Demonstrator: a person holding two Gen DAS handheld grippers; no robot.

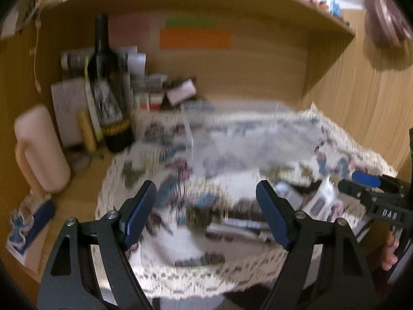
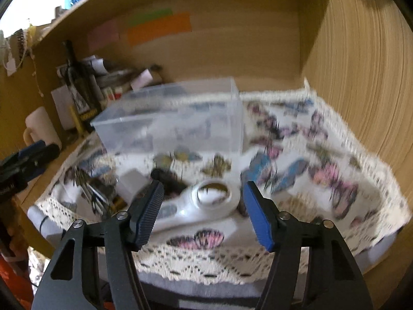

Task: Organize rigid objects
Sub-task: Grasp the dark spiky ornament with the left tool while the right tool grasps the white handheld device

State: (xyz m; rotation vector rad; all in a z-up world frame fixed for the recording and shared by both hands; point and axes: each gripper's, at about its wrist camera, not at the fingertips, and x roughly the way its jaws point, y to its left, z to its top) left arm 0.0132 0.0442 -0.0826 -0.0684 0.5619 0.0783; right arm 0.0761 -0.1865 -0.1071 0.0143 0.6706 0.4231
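Observation:
A clear plastic box [image 2: 175, 118] stands on a butterfly-print cloth [image 2: 309, 142] inside a wooden shelf; it also shows, blurred, in the left wrist view [image 1: 245, 134]. In front of it lie a white magnifier [image 2: 206, 199], a dark object [image 2: 167, 180], a bunch of keys [image 2: 93, 191] and a small grey block [image 2: 131, 183]. My right gripper [image 2: 202, 204] is open and empty, just above the magnifier. My left gripper [image 1: 206, 206] is open and empty over the cloth's front. The right gripper [image 1: 369, 188] shows at the right of the left wrist view.
A dark wine bottle [image 1: 108, 85], papers and small boxes [image 1: 165, 90] stand at the back left. A pink mug [image 1: 38, 149] sits at the left. The shelf's wooden side wall [image 2: 361, 77] is close on the right. The left gripper [image 2: 23, 162] shows at the left edge.

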